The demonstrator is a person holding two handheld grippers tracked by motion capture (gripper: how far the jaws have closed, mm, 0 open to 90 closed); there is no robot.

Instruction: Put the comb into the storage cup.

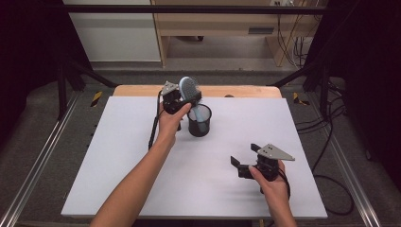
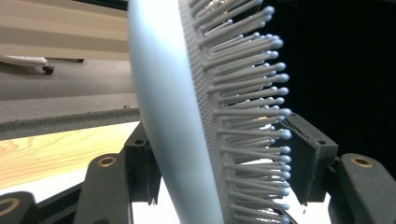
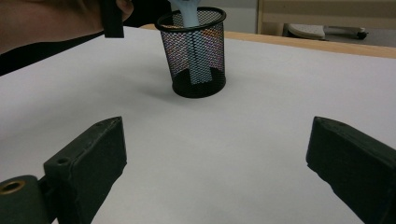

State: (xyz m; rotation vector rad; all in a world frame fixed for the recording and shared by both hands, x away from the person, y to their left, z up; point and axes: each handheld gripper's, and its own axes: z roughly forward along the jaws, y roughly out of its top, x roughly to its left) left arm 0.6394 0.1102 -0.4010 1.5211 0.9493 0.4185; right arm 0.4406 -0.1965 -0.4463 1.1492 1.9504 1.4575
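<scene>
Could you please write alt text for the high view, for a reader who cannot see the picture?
A person's left gripper holds the head of a light blue hairbrush, whose handle stands in a black mesh cup on a white table. The right gripper rests apart near the front right, its fingers open and empty.

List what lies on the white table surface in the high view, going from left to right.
Left claw at the head of the pale blue hairbrush → black mesh cup with the brush handle standing in it → right claw, jaws wide apart over the bare white surface.
</scene>
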